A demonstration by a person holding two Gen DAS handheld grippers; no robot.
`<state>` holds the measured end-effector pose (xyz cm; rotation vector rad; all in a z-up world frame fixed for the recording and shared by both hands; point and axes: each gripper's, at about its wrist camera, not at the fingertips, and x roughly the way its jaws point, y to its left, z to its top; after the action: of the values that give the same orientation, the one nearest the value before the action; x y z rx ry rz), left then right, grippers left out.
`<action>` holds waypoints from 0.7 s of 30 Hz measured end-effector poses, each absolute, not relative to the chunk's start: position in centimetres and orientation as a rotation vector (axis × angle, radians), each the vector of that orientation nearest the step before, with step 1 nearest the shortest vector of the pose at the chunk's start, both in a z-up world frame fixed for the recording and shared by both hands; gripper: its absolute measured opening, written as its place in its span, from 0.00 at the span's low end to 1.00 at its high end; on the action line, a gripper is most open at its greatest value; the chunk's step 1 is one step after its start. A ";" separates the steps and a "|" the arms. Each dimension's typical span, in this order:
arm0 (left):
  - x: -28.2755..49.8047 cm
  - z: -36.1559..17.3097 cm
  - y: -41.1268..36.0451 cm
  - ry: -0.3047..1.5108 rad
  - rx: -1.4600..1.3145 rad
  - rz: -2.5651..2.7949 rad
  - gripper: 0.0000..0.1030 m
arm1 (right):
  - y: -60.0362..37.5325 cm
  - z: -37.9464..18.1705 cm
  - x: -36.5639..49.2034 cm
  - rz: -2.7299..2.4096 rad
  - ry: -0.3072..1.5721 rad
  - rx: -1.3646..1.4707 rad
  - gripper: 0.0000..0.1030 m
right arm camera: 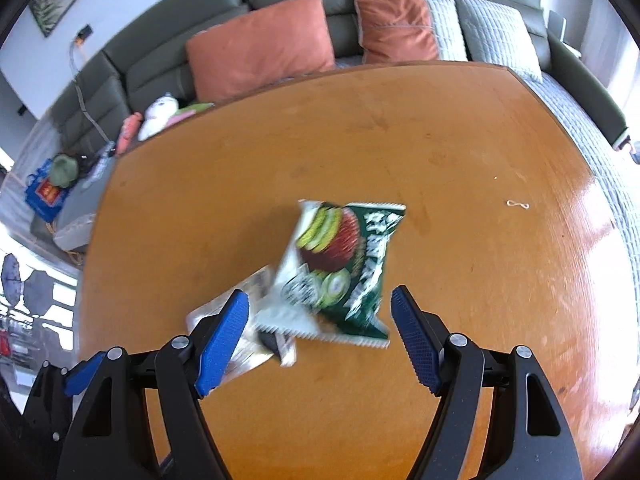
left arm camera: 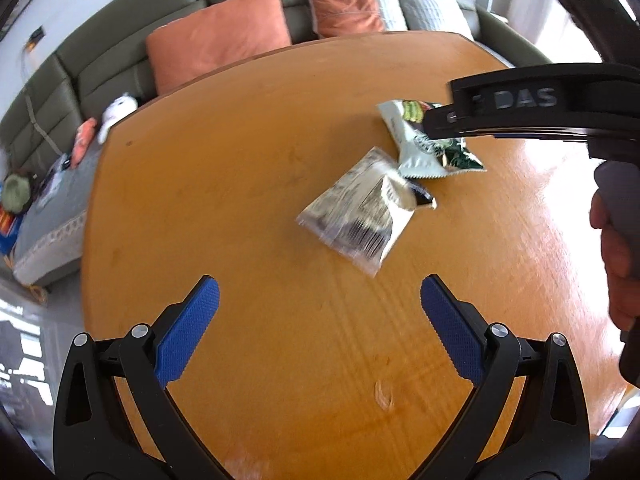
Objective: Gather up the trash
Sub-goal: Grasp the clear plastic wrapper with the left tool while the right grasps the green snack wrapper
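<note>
Two snack wrappers to bin, both grippers spread wide, nothing held

The green wrapper lies partly on the silver wrapper mid table; right gripper hangs over them, probably lining up a pinch, while left gripper waits nearby.

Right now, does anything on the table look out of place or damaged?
Two empty snack wrappers lie crumpled mid-table: a green one overlapping a silver one. A small pale twist lies apart on the wooden table. Nothing looks spilled.
</note>
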<state>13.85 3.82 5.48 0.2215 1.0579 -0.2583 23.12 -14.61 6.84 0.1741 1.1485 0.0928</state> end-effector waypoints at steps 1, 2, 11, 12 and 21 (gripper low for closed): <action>14.3 5.3 3.6 1.064 0.220 -0.277 0.94 | -14.6 6.4 23.8 0.092 1.163 0.170 0.72; 14.9 5.0 3.4 1.072 0.214 -0.303 0.94 | -14.5 6.0 24.3 0.095 1.176 0.161 0.72; 19.3 3.1 2.7 1.127 0.186 -0.424 0.94 | -15.3 3.3 27.3 0.012 1.205 0.168 0.81; 19.8 2.8 2.6 1.133 0.187 -0.438 0.94 | -15.5 3.2 27.5 0.018 1.208 0.180 0.81; 20.9 1.9 0.8 1.137 0.304 -0.522 0.94 | -13.3 2.6 29.0 0.056 1.253 0.038 0.81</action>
<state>20.87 0.77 1.86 0.3042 1.1365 -0.5223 28.99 -13.29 2.63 0.0383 1.2533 0.0562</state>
